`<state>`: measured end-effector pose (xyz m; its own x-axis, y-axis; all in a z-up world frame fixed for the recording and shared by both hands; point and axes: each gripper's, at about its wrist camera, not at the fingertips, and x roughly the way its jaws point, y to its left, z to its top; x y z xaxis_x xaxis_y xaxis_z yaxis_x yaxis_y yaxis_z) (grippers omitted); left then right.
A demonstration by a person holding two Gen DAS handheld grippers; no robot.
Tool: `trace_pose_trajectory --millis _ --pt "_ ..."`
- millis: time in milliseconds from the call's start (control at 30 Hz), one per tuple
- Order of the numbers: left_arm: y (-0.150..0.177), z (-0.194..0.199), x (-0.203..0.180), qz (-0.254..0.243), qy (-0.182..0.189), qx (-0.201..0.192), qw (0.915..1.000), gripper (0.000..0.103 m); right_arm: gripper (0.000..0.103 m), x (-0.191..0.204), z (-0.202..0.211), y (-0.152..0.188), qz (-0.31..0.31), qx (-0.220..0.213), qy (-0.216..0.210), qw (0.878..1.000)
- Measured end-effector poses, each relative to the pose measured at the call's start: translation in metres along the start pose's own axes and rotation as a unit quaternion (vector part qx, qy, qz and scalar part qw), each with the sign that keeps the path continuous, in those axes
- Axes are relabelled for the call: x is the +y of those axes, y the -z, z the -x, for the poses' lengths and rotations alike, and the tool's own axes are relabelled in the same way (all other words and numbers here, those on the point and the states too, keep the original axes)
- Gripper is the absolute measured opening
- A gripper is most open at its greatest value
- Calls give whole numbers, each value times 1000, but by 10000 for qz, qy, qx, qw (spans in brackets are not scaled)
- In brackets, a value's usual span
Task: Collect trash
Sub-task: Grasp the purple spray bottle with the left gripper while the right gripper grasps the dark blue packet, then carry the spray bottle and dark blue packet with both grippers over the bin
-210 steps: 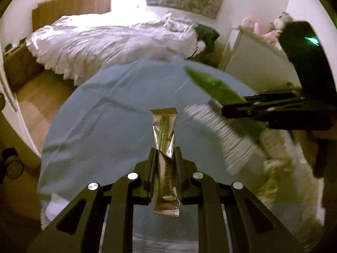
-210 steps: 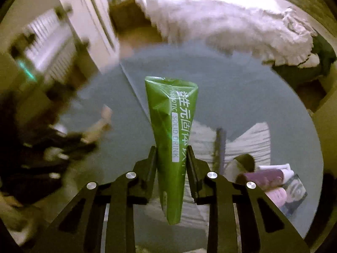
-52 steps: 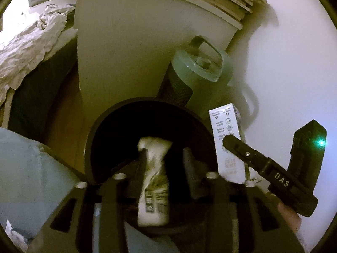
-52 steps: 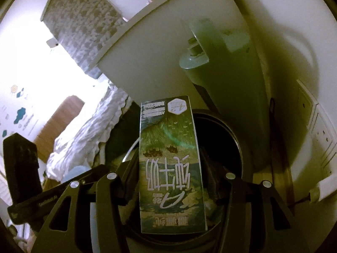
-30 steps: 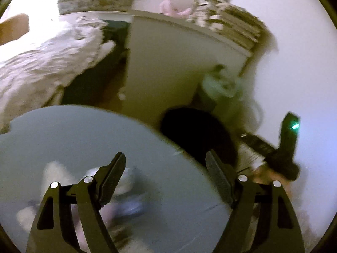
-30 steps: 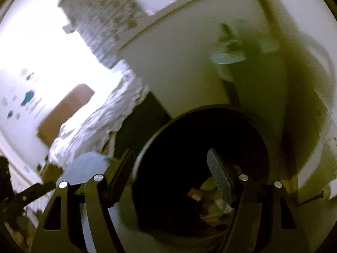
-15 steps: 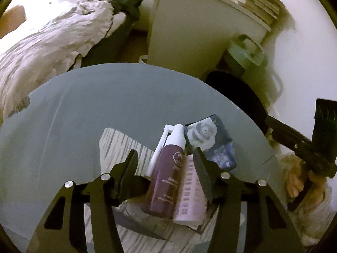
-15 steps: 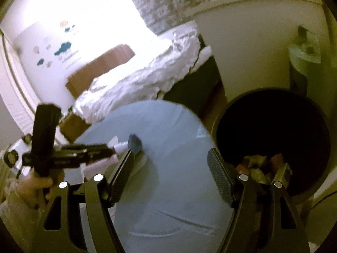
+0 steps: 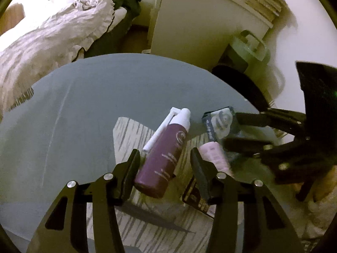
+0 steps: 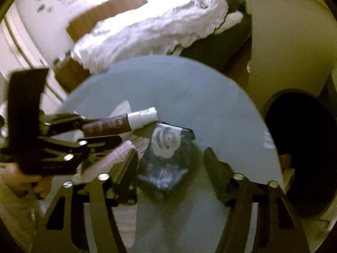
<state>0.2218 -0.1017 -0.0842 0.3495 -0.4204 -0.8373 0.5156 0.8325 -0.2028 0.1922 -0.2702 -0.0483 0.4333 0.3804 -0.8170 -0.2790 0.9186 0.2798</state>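
On blue round table [image 9: 88, 97], near right edge: purple bottle [image 9: 162, 158] lying flat on striped mat [image 9: 128, 137], white cap pointing away; pink tube [image 9: 214, 156] just beside; dark packet [image 10: 166, 154] with white swirl print next to both. Black bin [image 10: 305, 139] standing off table's right rim.

Left gripper [image 9: 165, 162] straddling bottle, jaws closing, left pad at or almost at bottle's side, right pad apart: not gripped. Right gripper [image 10: 170, 164] straddling packet, jaws closing too, pads clear of packet's sides: nothing held.

Bottle: smooth, hard plastic cylinder, likely stiff and a bit slippery; weight unknown, contents not visible. Best taken across mid-body, below cap, squarely, since round side apt to roll away from one-sided push. Slim white nozzle arm beside cap looks snappable; better kept out of pads.

Packet: glossy film, crumpled, soft, probably very light. Apt to collapse and slide under squeeze; best pinched low across bulkiest middle, or at raised fold. Blur hides exact edges.

Tube: soft-walled, ribbed-looking end. Mat: flat, thin, streaked grey and white, possibly free to shift if dragged.
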Motion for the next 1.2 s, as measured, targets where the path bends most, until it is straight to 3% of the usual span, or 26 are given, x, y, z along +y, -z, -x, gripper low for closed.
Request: trace_pose_trajectory --millis 167,200,267,467,567,633,767,900,1100,1200 --pt "-11 -5 -4 -97 -160 -127 9997 49 26 4 -6 -2 109 -90 38 9999" --pt "-13 -6 -4 -99 -165 -160 9997 43 20 0 -3 -1 48 -156 -54 9999" --pt "-16 -8 -5 -112 -185 -208 9996 41 17 -10 7 0 -92 -363 -201 9991" --pt "-13 -3 -4 82 -171 -478 9987 40 15 -47 51 15 -402 -1215 -504 9905" --pt "-15 12 -2 344 9 -755 9966 39 15 -70 80 29 -568 -1857 -514 9796" --pt "-20 20 -6 430 121 -880 9951 30 15 -87 92 36 -829 -2166 -482 9715" --pt "-31 33 -24 305 207 -1048 9938 30 15 -125 114 49 -1379 -2686 -214 9531" --pt "-42 33 -42 153 250 -1087 9936 30 15 -154 131 63 -1739 -2963 34 9391" --pt "-59 28 -77 125 621 -1161 9912 30 15 -190 146 82 -2189 -3302 324 9176" --pt "-74 18 -105 35 872 -1172 9893 30 15 -204 144 83 -2303 -3324 576 9128"
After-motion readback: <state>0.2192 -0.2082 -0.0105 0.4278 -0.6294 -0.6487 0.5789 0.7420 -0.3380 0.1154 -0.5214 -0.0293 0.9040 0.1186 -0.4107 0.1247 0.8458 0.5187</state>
